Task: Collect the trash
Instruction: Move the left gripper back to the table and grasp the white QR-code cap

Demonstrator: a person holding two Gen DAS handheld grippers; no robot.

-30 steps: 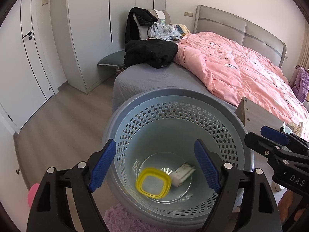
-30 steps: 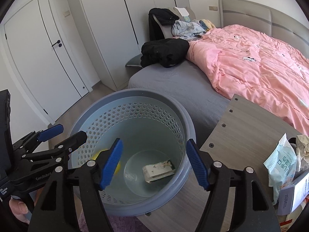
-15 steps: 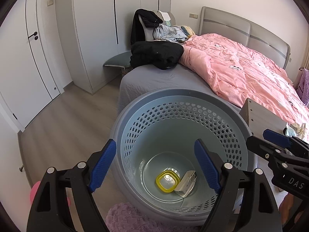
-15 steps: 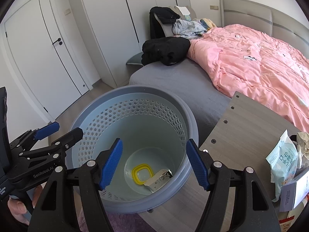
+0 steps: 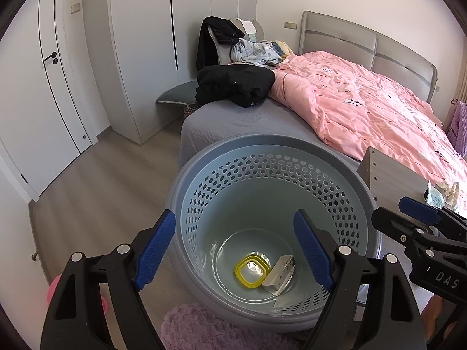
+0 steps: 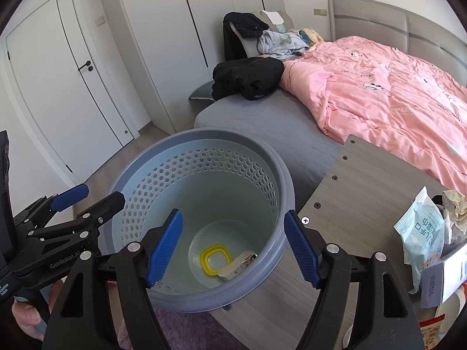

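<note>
A grey-blue perforated bin (image 5: 204,175) (image 6: 140,186) stands on the floor by the bed. At its bottom lie a yellow-rimmed lid (image 5: 252,271) (image 6: 215,259) and a small crumpled carton (image 5: 279,275) (image 6: 238,265). My left gripper (image 5: 235,250) is open and empty above the bin's near rim. My right gripper (image 6: 233,246) is open and empty above the bin's right side. More trash lies on the wooden side table (image 6: 359,192): a pale blue wrapper (image 6: 420,233), crumpled paper (image 6: 455,207) and a white box (image 6: 440,280).
A bed with a pink duvet (image 5: 364,110) and black clothes (image 5: 233,84) stands behind the bin. White wardrobes (image 5: 146,43) and a door (image 6: 58,87) lie to the left. A purple rug (image 5: 204,329) lies under the bin's near side.
The yellow-rimmed lid has dropped to the bottom of the bin and settled beside the carton. Both grippers have drawn back a little; both stay open.
</note>
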